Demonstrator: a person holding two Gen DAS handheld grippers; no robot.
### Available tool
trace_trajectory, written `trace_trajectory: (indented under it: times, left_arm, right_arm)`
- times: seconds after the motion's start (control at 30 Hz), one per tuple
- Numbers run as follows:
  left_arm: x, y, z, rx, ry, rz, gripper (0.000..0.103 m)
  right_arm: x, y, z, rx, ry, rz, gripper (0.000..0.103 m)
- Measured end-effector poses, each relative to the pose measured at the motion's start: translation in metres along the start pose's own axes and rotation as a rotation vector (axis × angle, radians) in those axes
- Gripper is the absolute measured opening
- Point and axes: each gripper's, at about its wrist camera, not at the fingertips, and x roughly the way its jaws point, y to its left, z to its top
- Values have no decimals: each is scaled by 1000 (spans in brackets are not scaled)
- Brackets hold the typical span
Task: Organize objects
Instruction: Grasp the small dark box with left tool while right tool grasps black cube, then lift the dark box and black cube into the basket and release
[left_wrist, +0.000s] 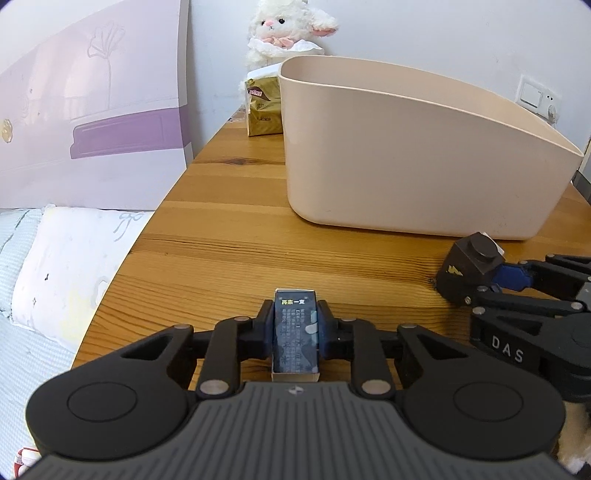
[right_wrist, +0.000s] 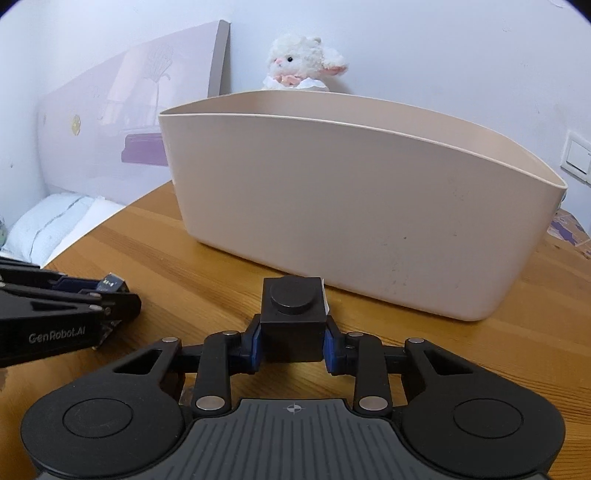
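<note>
A small dark printed box (left_wrist: 295, 332) lies on the wooden table (left_wrist: 221, 229), and my left gripper (left_wrist: 295, 330) is shut on its two long sides. To its right a black cube with a round knob on top (left_wrist: 469, 269) is clamped by my right gripper (left_wrist: 491, 280). In the right wrist view the same black cube (right_wrist: 293, 321) sits between blue pads (right_wrist: 330, 350), with my right gripper (right_wrist: 293, 345) shut on it. My left gripper (right_wrist: 110, 286) shows at the left edge, holding the dark box (right_wrist: 110, 282). A large beige bin (right_wrist: 351, 206) stands just behind both.
The beige bin (left_wrist: 406, 158) has a high rim. Behind it sit a white plush lamb (left_wrist: 284, 29) and a gold tissue pack (left_wrist: 262, 107). A lilac headboard (left_wrist: 92, 110) and a pillow (left_wrist: 66, 266) lie left of the table's curved edge. A wall switch (left_wrist: 535, 94) is at the right.
</note>
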Motion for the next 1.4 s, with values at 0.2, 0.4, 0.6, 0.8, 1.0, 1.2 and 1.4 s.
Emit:
trace_trajectory:
  times: [0.2,0.4,0.6,0.8,1.0,1.2,1.4]
  left_arm:
    - [-7,-4,-1,8,11,12,25]
    - [-33,-13,7,41,-38,25,25]
    - [-70,-33,29,98,-143,44,25]
    - [-90,-59,63,148,-250,61,25]
    - [-79,-86,102,157,-299,63,25]
    - [-45,-109,136,166,-289,78,25]
    - [1,-111,153,111,-195,85,25]
  right_arm:
    - [-20,-17,-3,45,-1,19,29]
    - [-62,-32,7,40,-75,27,29]
    - [-101,-51,29,54,-173,14,29]
    - [-120,-72,57,68,-259,-10,29]
    - [-122,-96,86,99,-318,-50,29]
    - [-105,-115,106,106,-320,-92,29]
    - [-71,-121,119,86,-265,-111,29]
